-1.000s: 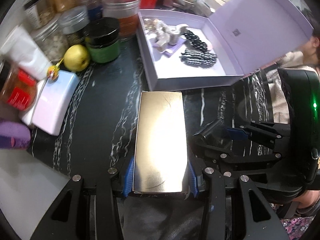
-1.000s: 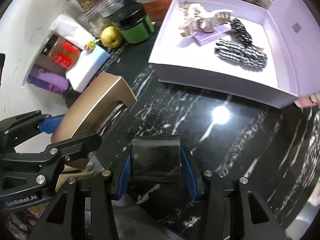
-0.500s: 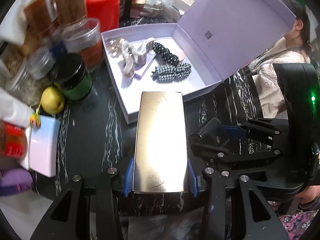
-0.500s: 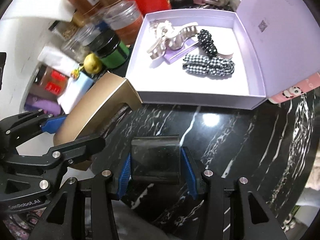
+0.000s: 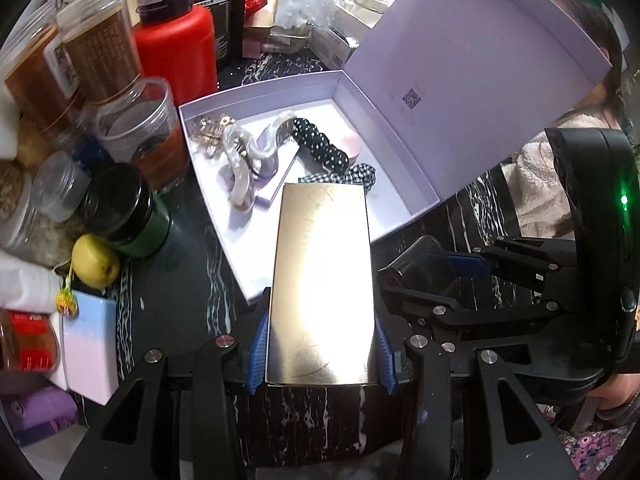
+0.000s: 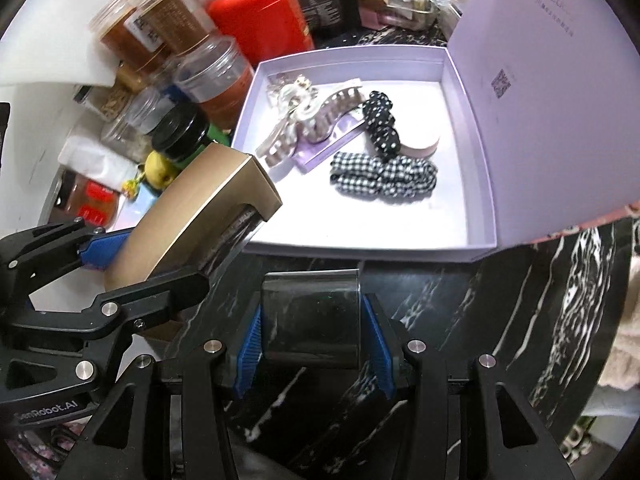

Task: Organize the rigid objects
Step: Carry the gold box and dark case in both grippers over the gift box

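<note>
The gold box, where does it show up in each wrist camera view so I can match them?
Left wrist view: the gold box fills the lower centre, clamped between the blue pads of the left hand-held gripper.
Right wrist view: the same box sits at left of centre, tilted, its far end over the tray's near-left corner.
Shared landmark: the open lilac tray holding hair clips.

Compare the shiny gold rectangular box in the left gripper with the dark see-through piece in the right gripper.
The shiny gold rectangular box is opaque and mirror-bright; the dark see-through piece is smoky and translucent. The gold box is longer, reaching over the open lilac box; the dark piece stays short of it. Both are rigid and clamped between blue pads.
</note>
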`<state>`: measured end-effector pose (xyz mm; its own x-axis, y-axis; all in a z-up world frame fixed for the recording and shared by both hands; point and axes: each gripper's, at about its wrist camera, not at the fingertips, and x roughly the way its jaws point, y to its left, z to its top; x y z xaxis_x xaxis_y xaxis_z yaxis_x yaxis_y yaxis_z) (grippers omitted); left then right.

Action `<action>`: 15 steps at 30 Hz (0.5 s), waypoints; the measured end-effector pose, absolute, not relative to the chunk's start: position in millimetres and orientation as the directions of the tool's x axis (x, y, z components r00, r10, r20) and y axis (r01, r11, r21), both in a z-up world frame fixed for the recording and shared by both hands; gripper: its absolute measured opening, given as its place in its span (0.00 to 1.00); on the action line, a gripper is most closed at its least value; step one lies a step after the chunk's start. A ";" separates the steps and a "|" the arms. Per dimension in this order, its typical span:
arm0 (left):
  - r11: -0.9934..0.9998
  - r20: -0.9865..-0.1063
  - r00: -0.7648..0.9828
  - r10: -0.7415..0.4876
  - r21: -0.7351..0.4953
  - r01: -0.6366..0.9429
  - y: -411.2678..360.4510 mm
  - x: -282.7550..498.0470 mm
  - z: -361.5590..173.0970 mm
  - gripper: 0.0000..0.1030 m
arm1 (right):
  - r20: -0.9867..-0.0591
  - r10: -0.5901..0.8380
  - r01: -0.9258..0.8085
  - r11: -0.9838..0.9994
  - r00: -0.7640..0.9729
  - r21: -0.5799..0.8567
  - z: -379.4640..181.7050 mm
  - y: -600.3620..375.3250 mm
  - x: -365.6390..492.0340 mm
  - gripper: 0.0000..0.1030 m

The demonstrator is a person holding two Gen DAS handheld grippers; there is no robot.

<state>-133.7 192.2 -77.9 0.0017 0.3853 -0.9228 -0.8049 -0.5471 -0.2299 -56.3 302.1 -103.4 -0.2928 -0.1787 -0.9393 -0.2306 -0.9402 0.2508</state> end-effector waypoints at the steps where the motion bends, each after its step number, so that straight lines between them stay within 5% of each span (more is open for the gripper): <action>1: -0.547 -0.923 0.002 0.385 -0.230 -0.805 194.8 -135.3 -78.6 0.42 | -0.940 -0.179 -0.232 -0.940 -0.292 0.251 -103.7 304.2 -58.7 0.45; 15: -0.553 -0.925 0.003 0.380 -0.230 -0.801 221.8 -162.6 -86.5 0.42 | -0.940 -0.178 -0.231 -0.940 -0.291 0.250 -109.2 332.7 -96.5 0.45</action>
<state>-162.6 221.8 -86.5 0.0028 0.3804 -0.9248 -0.8010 -0.5528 -0.2298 -96.5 332.7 -109.2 -0.2909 -0.1779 -0.9401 -0.2314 -0.9403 0.2495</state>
